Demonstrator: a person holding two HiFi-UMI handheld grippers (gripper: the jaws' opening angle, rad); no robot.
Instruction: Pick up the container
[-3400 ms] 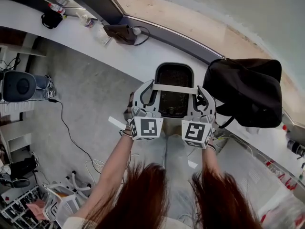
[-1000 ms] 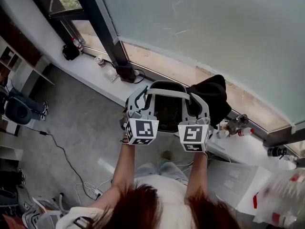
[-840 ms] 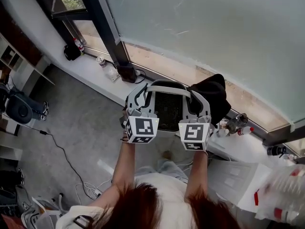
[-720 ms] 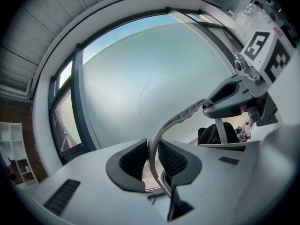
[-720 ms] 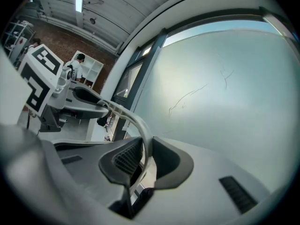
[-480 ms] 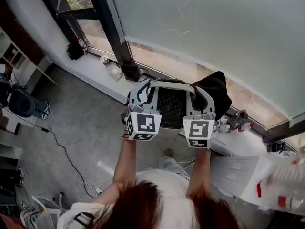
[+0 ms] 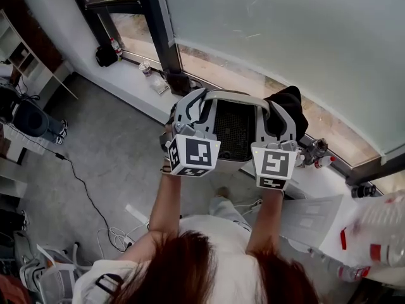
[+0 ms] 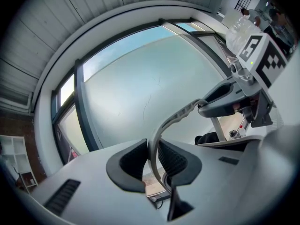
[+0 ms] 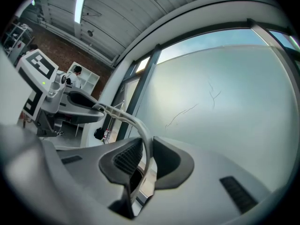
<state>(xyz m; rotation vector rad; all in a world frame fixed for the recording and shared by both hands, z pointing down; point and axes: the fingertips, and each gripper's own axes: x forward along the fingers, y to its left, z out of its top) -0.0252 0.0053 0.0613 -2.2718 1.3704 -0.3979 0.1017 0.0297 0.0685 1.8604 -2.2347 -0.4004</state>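
Observation:
The container (image 7: 235,130) is a basket with a dark mesh inside and a pale grey rim handle (image 7: 233,95). It hangs in the air between my two grippers, in front of the window. My left gripper (image 7: 190,108) is shut on the handle's left end; in the left gripper view its ribbed pads (image 8: 172,157) pinch the grey handle strip (image 8: 154,146). My right gripper (image 7: 279,116) is shut on the right end, and in the right gripper view its pads (image 9: 124,161) clamp the same strip (image 9: 146,149). Each gripper also sees the other: the right gripper (image 8: 233,97), the left gripper (image 9: 71,100).
A frosted window pane (image 7: 285,24) with a dark frame post (image 7: 161,33) is straight ahead. On the sill below are a black bag (image 7: 292,103) and small bottles (image 7: 316,152). A cable (image 7: 82,182) trails on the grey floor; papers (image 7: 310,217) lie at right.
Both grippers have risen together with the container held between them and moved toward the window. The sill and the black bag now sit further beneath the container.

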